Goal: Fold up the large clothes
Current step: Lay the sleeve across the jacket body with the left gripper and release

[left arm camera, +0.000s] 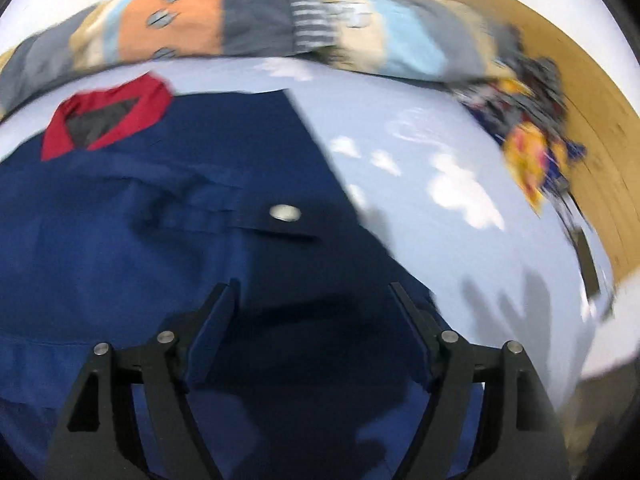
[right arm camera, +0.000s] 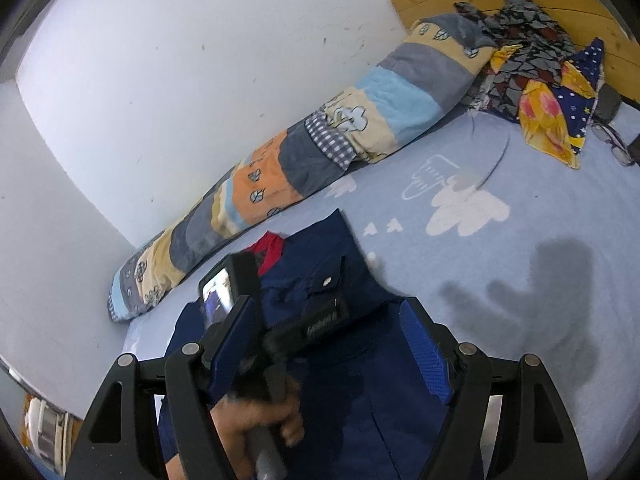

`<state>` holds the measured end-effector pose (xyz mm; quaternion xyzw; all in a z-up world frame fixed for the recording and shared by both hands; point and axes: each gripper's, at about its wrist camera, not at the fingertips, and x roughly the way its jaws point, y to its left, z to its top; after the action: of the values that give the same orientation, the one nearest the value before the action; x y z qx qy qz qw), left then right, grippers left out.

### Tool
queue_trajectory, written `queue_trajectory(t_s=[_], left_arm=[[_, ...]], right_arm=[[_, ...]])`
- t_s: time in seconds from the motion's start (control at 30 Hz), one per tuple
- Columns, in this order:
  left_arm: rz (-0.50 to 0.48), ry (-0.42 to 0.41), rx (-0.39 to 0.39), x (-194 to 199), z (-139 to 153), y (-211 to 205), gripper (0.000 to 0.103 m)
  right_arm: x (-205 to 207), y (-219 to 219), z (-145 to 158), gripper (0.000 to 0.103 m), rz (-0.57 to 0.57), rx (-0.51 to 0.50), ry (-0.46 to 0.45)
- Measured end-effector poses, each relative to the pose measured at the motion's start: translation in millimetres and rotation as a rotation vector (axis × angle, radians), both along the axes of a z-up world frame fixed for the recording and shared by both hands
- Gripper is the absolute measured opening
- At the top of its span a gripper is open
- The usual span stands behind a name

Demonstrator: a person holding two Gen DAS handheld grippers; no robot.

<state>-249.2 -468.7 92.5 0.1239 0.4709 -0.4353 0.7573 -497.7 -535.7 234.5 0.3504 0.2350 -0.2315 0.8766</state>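
I see the navy jacket (left arm camera: 168,216) spread flat on the pale blue bedsheet (left arm camera: 460,216), its red collar (left arm camera: 108,120) toward the patchwork quilt (left arm camera: 248,20). My left gripper (left arm camera: 312,304) hangs over the jacket, fingers wide and empty. My right gripper (right arm camera: 332,320), also over the jacket, is spread wide, holding nothing.

Left wrist close above navy jacket (left arm camera: 160,220), right wrist farther back, both facing quilt (right arm camera: 280,168)

Navy jacket (left arm camera: 160,220) with red collar (left arm camera: 112,120); pale blue sheet (right arm camera: 540,216) with white clouds; patchwork quilt (right arm camera: 320,140) in orange, grey, cream, light blue; yellow-and-navy cloth (right arm camera: 556,120).
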Motion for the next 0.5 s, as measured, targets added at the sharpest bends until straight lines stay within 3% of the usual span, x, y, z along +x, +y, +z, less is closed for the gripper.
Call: queue_trajectory(t_s=[0.1, 0.23, 0.4, 0.47, 0.5], left_arm=[[-0.053, -0.032, -0.067, -3, 22, 11, 0.077], [0.086, -0.109, -0.027, 34, 29, 24, 0.077], [0.267, -0.171, 0.164, 76, -12, 55, 0.077], [0.25, -0.114, 0.199, 81, -36, 64, 0.078], [0.229, -0.153, 0.184, 76, -35, 67, 0.078]], right_arm=[[-7, -3, 0, 0.077, -0.027, 0.006, -0.014], [-10, -8, -2, 0.077, -0.045, 0.024, -0.017], [-5, -12, -5, 0.077, -0.039, 0.028, 0.008], [-2, -13, -8, 0.077, -0.035, 0.039, 0.016], [-1, -13, -9, 0.077, -0.033, 0.041, 0.019]])
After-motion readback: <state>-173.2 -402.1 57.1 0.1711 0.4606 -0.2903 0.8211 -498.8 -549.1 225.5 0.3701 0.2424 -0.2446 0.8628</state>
